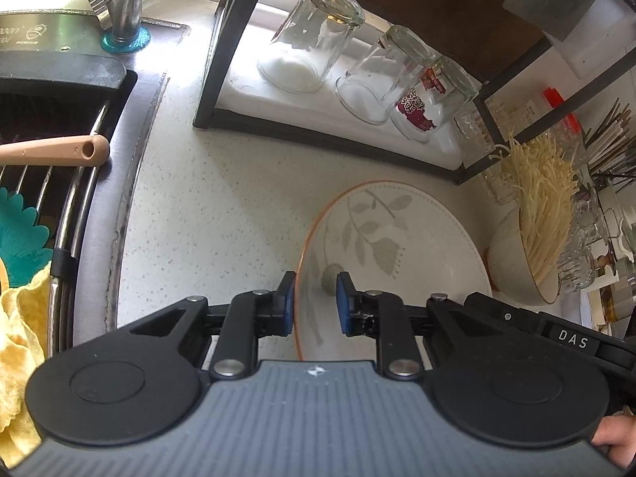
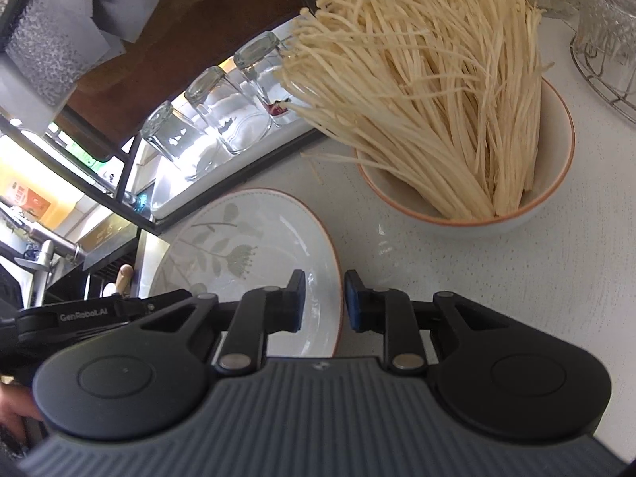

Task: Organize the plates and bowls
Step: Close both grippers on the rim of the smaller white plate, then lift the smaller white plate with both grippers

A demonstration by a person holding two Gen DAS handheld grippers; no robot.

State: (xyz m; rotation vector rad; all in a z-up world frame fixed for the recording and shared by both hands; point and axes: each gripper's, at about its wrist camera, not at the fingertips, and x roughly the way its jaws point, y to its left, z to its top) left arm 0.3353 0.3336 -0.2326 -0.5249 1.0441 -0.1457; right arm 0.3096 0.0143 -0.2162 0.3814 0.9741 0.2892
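Note:
A white plate (image 1: 397,238) with a grey leaf pattern and orange rim lies on the speckled counter; it also shows in the right wrist view (image 2: 246,254). My left gripper (image 1: 316,302) is open, its fingers straddling the plate's left rim. My right gripper (image 2: 325,300) is open, its fingers straddling the plate's right rim. A white bowl (image 2: 469,214) with an orange rim, full of enoki mushrooms (image 2: 429,91), stands right of the plate; it also shows in the left wrist view (image 1: 512,270).
A black-framed rack (image 1: 210,59) holds three upturned glasses (image 1: 314,35) behind the plate. A sink (image 1: 59,183) with a faucet (image 1: 127,0), a wooden handle (image 1: 59,151) and yellow cloth (image 1: 20,326) is at left. Glassware (image 2: 604,20) stands at right.

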